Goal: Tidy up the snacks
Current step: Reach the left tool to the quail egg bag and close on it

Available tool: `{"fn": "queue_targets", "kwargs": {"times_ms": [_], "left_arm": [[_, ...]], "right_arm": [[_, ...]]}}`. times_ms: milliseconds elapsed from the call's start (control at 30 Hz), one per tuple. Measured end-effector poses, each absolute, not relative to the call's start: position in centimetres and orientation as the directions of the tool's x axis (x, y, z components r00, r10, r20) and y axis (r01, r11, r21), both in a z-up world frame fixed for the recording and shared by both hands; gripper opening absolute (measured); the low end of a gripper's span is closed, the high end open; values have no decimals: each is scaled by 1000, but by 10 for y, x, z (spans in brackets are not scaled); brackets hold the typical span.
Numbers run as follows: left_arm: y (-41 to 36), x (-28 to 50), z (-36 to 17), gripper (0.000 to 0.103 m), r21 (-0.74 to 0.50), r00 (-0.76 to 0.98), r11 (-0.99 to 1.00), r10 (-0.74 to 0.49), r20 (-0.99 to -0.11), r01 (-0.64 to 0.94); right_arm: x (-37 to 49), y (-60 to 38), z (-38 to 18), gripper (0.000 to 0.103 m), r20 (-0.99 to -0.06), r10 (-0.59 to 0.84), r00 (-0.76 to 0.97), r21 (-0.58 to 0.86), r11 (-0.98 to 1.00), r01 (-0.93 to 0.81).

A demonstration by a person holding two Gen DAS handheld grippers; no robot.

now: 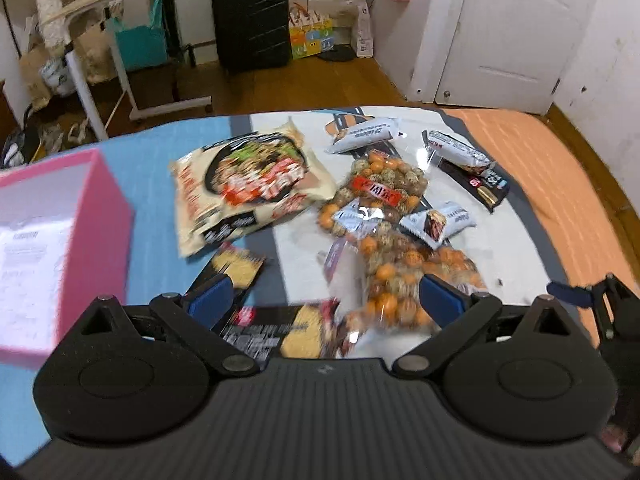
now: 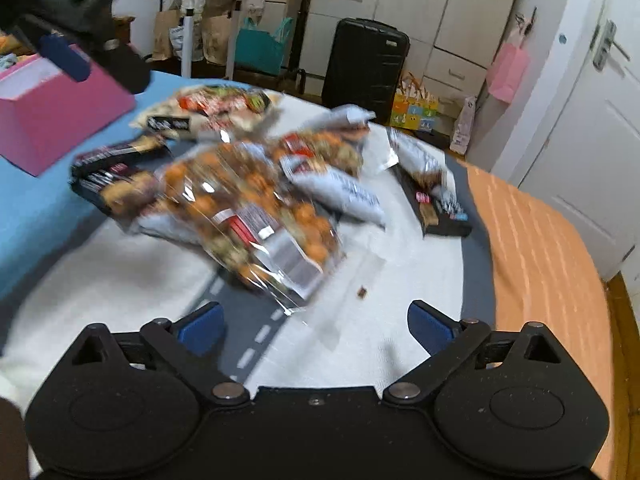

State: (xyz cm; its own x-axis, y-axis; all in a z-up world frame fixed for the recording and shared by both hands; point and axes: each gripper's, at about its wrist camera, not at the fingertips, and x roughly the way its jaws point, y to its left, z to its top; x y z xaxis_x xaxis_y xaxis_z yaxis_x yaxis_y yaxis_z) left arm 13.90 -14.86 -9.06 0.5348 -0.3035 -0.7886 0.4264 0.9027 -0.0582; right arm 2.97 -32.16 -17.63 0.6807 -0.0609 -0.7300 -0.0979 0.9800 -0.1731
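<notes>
Snack packs lie in a pile on a bed. A clear bag of orange and speckled balls (image 1: pixel 404 276) lies nearest my left gripper (image 1: pixel 326 300), which is open above its near end and a black cracker pack (image 1: pixel 276 330). A large noodle bag (image 1: pixel 248 184) lies further left. White bar wrappers (image 1: pixel 440 222) and a black flat pack (image 1: pixel 476 184) lie beyond. My right gripper (image 2: pixel 316 328) is open and empty over the road-print cloth (image 2: pixel 120 280), short of the ball bag (image 2: pixel 248 216).
An open pink box (image 1: pixel 72 216) stands on the blue cover at the left; it also shows in the right wrist view (image 2: pixel 52 120). The left gripper appears in the right wrist view (image 2: pixel 76 44) above it. Orange bedding (image 2: pixel 536 264) lies right. A black suitcase (image 1: pixel 250 16) stands on the floor beyond.
</notes>
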Motion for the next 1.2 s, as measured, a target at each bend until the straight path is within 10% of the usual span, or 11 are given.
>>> {"fn": "queue_targets", "kwargs": {"times_ms": [367, 1200], "left_arm": [[-169, 170, -156, 56, -246, 435, 874, -431, -790, 419], [-185, 140, -132, 54, -326, 406, 856, -485, -775, 401]], "right_arm": [[61, -335, -209, 100, -710, 78, 700, 45, 997, -66], [42, -309, -186, 49, -661, -28, 750, -135, 987, -83]]}}
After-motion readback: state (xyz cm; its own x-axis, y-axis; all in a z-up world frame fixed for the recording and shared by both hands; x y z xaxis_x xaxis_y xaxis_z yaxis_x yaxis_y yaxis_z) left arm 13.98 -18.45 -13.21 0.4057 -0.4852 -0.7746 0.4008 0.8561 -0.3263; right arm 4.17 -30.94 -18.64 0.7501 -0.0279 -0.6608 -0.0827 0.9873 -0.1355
